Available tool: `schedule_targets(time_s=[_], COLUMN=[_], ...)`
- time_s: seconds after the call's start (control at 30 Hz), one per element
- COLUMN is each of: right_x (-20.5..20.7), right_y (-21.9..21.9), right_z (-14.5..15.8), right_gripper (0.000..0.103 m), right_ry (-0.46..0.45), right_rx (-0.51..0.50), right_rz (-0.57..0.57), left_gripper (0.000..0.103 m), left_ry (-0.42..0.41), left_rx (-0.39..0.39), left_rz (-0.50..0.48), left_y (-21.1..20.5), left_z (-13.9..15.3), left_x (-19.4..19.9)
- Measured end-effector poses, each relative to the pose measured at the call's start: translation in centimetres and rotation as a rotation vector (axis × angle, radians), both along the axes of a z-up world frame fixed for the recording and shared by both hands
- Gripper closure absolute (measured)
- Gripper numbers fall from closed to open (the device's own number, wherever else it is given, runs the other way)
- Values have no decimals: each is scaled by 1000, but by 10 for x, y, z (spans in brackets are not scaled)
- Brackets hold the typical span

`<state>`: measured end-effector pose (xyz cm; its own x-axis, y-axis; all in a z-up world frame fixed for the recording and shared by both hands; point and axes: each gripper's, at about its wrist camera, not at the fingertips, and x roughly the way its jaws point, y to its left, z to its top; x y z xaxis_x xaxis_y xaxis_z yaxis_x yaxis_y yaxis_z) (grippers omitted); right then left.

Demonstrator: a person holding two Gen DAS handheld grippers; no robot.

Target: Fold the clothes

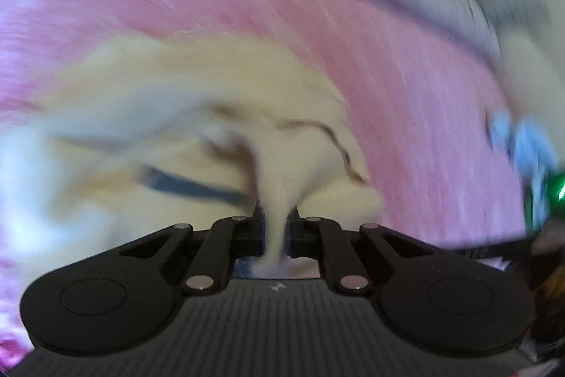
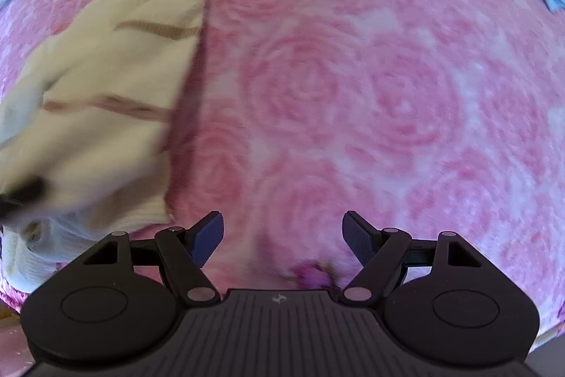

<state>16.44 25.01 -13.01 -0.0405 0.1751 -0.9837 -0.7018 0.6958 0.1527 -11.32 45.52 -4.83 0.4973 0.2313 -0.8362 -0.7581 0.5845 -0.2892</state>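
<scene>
Soft, light cream knit sweater (image 1: 197, 94), bunched in left hand-held gripper (image 1: 275, 228); right hand-held gripper (image 2: 282, 235) wide, empty; best pinched at hem

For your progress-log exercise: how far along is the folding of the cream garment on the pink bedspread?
Done: nothing looks folded. In hand: the left gripper is shut on a pinch of the cream garment, which lies bunched. Left: the right gripper hangs open over the pink bedspread, holding nothing.
</scene>
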Motion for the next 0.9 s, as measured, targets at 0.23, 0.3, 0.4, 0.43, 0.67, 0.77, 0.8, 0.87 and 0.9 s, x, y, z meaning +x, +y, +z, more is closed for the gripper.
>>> schedule_targets(time_s=[0.23, 0.3, 0.4, 0.43, 0.67, 0.77, 0.8, 0.87, 0.9], right_x=[-38, -56, -85, -98, -163, -162, -160, -152, -148], right_y=[59, 79, 112, 125, 194, 213, 218, 225, 229], right_z=[12, 14, 16, 15, 17, 21, 23, 26, 26], right_gripper=[26, 26, 26, 26, 26, 26, 26, 26, 26], right_ry=[-7, -11, 0, 4, -14, -41, -50, -68, -78], right_rx=[42, 62, 89, 91, 110, 99, 98, 96, 95], right_rz=[48, 57, 76, 97, 213, 216, 211, 207, 207], left_gripper=[96, 96, 87, 86, 51, 41, 41, 41, 40], left_ry=[119, 182, 267, 295, 36, -32, -39, -52, -57], left_rx=[246, 237, 126, 101, -95, -77, -75, -70, -67], left_rz=[361, 441, 479, 470, 259, 123, 104, 66, 50], left_y=[107, 139, 173, 177, 171, 183, 191, 208, 216], left_z=[87, 79, 45, 33, 10, 0, -5, -15, -19], left_x=[-186, -239, -290, -299, -281, -234, -219, -190, -177])
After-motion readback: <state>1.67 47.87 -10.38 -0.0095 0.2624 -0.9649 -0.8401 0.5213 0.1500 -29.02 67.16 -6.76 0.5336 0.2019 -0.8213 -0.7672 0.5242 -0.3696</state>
